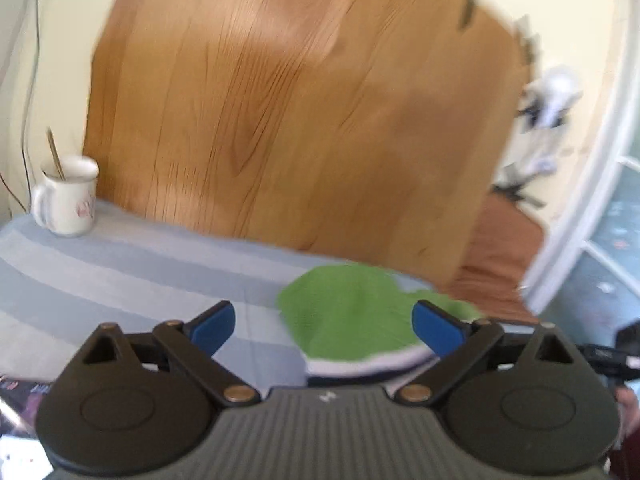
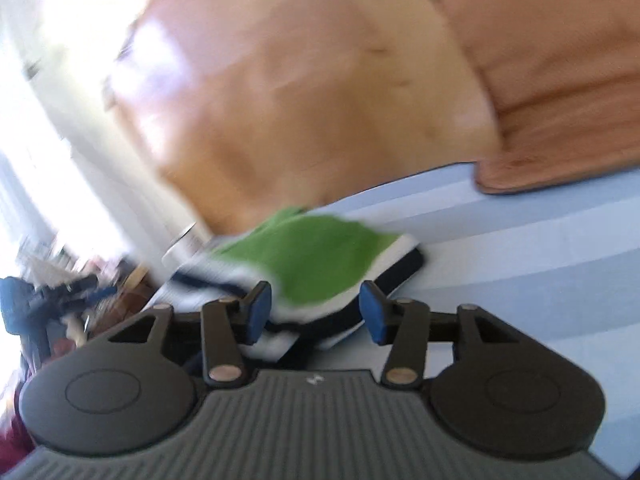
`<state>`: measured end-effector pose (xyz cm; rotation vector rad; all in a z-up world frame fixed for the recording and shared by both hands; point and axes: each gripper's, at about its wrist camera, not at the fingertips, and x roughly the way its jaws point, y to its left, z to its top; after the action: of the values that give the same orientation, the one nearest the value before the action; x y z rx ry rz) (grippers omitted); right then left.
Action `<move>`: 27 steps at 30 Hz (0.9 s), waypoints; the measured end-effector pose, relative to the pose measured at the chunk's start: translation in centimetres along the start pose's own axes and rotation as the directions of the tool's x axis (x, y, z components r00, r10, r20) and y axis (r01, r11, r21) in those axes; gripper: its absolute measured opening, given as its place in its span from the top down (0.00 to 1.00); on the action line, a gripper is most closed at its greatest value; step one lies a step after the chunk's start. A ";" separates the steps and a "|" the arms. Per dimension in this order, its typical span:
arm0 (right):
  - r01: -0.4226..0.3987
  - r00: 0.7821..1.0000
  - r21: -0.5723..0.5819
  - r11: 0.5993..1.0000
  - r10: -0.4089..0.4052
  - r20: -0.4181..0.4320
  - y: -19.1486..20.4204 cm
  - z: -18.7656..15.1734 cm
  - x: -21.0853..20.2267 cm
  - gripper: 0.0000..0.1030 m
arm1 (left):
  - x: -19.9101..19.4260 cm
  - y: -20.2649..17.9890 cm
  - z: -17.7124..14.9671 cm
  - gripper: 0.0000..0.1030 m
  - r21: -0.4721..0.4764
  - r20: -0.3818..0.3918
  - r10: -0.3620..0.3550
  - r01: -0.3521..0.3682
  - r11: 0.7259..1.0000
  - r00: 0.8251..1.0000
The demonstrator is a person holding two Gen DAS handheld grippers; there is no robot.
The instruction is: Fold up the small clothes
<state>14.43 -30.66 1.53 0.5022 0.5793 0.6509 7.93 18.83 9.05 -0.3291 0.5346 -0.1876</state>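
Grippers nearest, both with jaws spread wide and nothing between the blue pads. Left gripper (image 1: 324,328) hangs over the striped blue-grey bedcover (image 1: 120,272); the green garment (image 1: 352,316) with white and navy banding lies on the cover just ahead, toward its right finger. Right gripper (image 2: 316,312) sits low over the same green garment (image 2: 316,260), which lies folded near the cover's edge (image 2: 520,264); blur hides whether the pads touch cloth. Further left on the cover, a white mug (image 1: 66,196) stands upright with a thin stick in it. Beyond, a wooden headboard (image 1: 300,112) rises against a cream wall (image 1: 68,20). Brown cushion (image 2: 560,92) far right in the right view.
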 end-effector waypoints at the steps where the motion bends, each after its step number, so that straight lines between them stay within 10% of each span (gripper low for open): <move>1: 0.021 1.000 0.017 1.000 -0.021 -0.004 -0.6 0.0 0.8 0.46 | 2.5 0.3 0.5 0.03 -0.019 -0.051 0.013 -0.014 1.000 0.999; 5: 0.081 0.996 0.040 0.996 -0.079 -0.050 -0.8 0.0 5.2 0.46 | 10.9 1.2 0.1 0.27 -0.067 -0.263 0.014 -0.033 0.997 0.965; 7: 0.083 0.994 0.067 0.994 -0.078 -0.079 -1.5 -0.3 6.9 0.46 | 13.9 0.2 -0.5 0.67 -0.049 -0.345 -0.007 -0.010 0.999 0.939; 9: 0.076 0.993 0.086 0.993 -0.067 -0.093 -1.7 -0.4 7.9 0.63 | 14.7 -0.9 -1.5 0.83 -0.035 -0.369 -0.012 -0.001 0.999 0.929; 10: 0.078 0.994 0.086 0.993 -0.072 -0.077 -1.5 -0.4 7.9 0.91 | 14.4 -1.5 -1.6 0.89 -0.009 -0.350 0.016 -0.020 1.000 0.937; 18: 0.110 0.961 0.019 0.994 -0.111 0.254 1.5 1.6 -3.0 0.91 | 1.5 -1.8 -1.4 0.91 -0.043 -0.084 -0.032 0.029 0.999 0.996; 23: 0.173 0.925 -0.036 0.984 -0.150 0.349 2.8 -1.8 -12.7 0.91 | -6.5 -3.5 -5.9 0.87 0.013 -0.072 -0.177 0.178 0.984 0.982; 27: 0.261 0.935 0.037 0.965 -0.262 0.238 0.9 -6.2 -15.1 0.86 | -8.1 -6.1 -10.0 0.57 0.146 -0.140 -0.207 0.227 0.963 0.968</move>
<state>0.30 -38.75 2.62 0.4896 0.4079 0.3283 -4.74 12.65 6.86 -0.2181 0.6016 -0.4640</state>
